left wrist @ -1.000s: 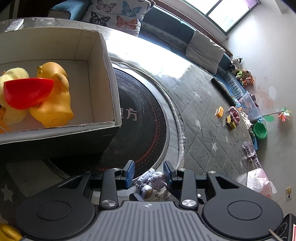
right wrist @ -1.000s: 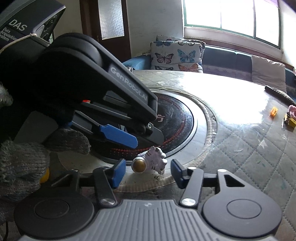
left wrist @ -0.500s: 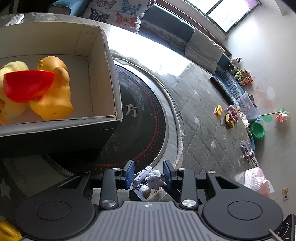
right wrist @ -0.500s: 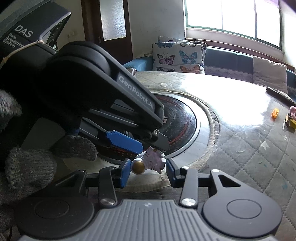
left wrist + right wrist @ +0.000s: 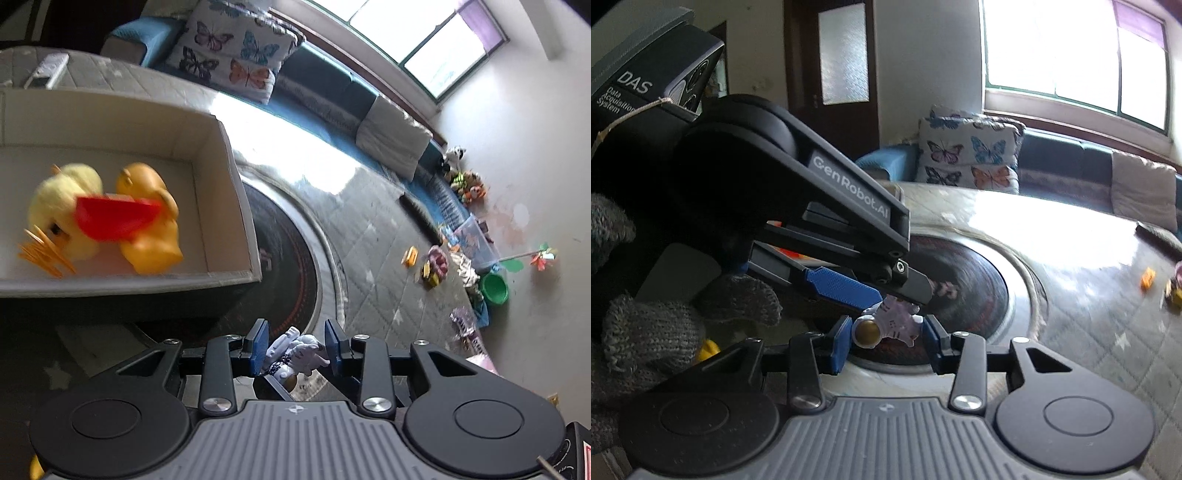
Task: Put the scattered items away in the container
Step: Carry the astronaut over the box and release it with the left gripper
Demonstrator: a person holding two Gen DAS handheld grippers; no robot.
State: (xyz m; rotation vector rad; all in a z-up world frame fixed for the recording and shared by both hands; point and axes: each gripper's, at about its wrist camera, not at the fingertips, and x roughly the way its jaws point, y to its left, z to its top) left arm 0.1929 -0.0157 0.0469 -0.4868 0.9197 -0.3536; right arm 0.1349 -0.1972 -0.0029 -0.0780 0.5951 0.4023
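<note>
My right gripper [image 5: 884, 341] has both blue pads against the astronaut [image 5: 886, 325], pinching it at helmet and body. My left gripper [image 5: 295, 347] sits around the same astronaut [image 5: 295, 352]; whether its pads press it or only flank it I cannot tell. The figure is low over the surface [image 5: 369, 236], at the rim of the dark round inset [image 5: 291, 258]. The box [image 5: 236, 206] stands to the left on that inset, open-topped. Inside it: a yellow plush [image 5: 62, 203], an orange duck [image 5: 151, 229] and a red bowl [image 5: 114, 218] resting across the two. Small toys [image 5: 432, 262] lie well apart on the far quilt.
</note>
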